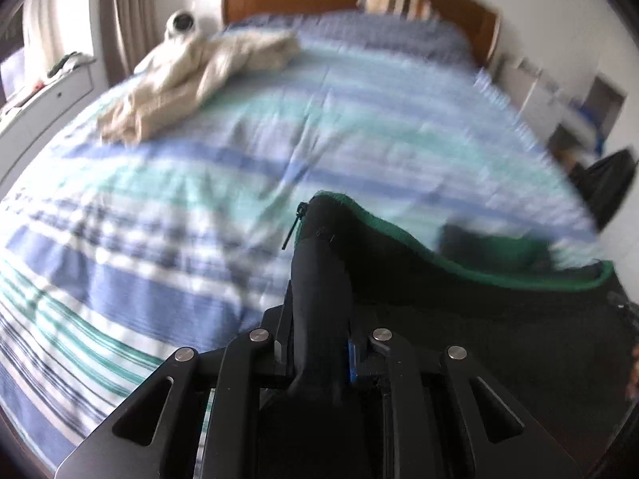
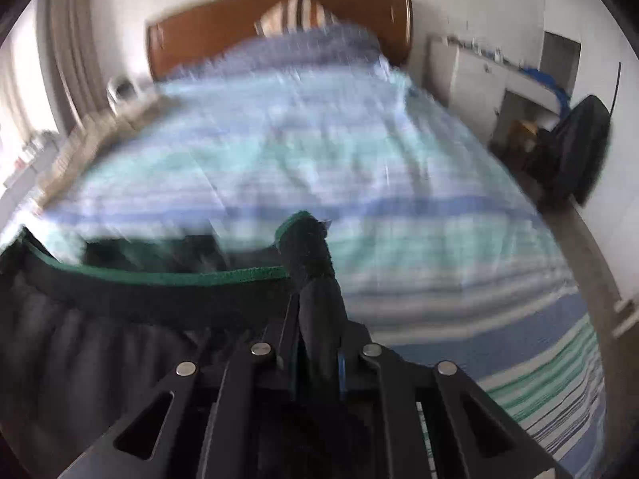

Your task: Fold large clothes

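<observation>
A black garment with a green inner edge (image 1: 499, 303) hangs stretched between my two grippers, above a bed with a blue, teal and white striped cover (image 1: 199, 183). My left gripper (image 1: 321, 279) is shut on one corner of it, near a zip pull (image 1: 293, 225). My right gripper (image 2: 317, 291) is shut on the other corner of the black garment (image 2: 120, 311), which spreads down and to the left. Both views are motion blurred.
A crumpled cream garment (image 1: 191, 76) lies at the far left of the bed near a white camera-like device (image 1: 181, 24). A wooden headboard (image 2: 223, 28) and striped pillow stand at the back. A black bag (image 2: 579, 151) and white cabinets are right of the bed.
</observation>
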Motion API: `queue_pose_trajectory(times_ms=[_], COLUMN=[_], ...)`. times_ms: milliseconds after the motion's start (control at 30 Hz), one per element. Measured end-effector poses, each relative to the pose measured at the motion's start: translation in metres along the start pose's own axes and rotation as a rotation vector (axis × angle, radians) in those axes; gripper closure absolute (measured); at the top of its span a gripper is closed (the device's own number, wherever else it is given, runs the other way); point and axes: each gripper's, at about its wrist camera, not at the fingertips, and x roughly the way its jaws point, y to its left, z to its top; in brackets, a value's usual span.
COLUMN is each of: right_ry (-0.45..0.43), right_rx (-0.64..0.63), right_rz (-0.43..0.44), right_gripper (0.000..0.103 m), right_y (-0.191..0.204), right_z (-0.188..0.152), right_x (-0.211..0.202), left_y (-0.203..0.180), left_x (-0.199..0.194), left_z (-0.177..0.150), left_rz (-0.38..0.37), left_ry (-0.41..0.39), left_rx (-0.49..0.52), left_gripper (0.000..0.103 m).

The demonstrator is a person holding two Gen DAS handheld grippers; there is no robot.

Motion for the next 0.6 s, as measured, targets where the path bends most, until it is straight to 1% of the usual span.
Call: queue_pose_trajectory(times_ms=[33,67,100,233,400,600], right_ry=[0.009,-0.016,-0.033,-0.046,-0.073,-0.087], right_rx=[0.028,0.056,0.064,0.041,0.080,0.113], right_rz=[0.008,0.019,0.014,-0.004,0.020,0.051], right_gripper=[0.090,0.089,0.089,0.088,0.088,0.085], right_y=[-0.002,-0.005,-0.003,0.002,0.001,-0.002], right_z=[-0.011,-0.016,-0.019,-0.020,-0.027,-0.029], right_x=[0.014,0.018,0.019,0.030,0.039,0.048], left_y=[0.002,0.007,0.011,0.019,0.021,0.025], left_x=[0.018,0.026,0.025,0.027,0.034,0.043], left_z=[-0.012,-0.022,-0.024,-0.028,-0.033,-0.033], left_rz=[0.009,-0.005,-0.013,-0.049,-0.069,-0.099], left_ry=[0.025,0.014,-0.007,-0.024,-0.045,-0.045], left_rx=[0.005,-0.021,-0.047,-0.080,-0.105,-0.127], left_gripper=[0.073,0.072,0.070,0.067,0.066,0.065])
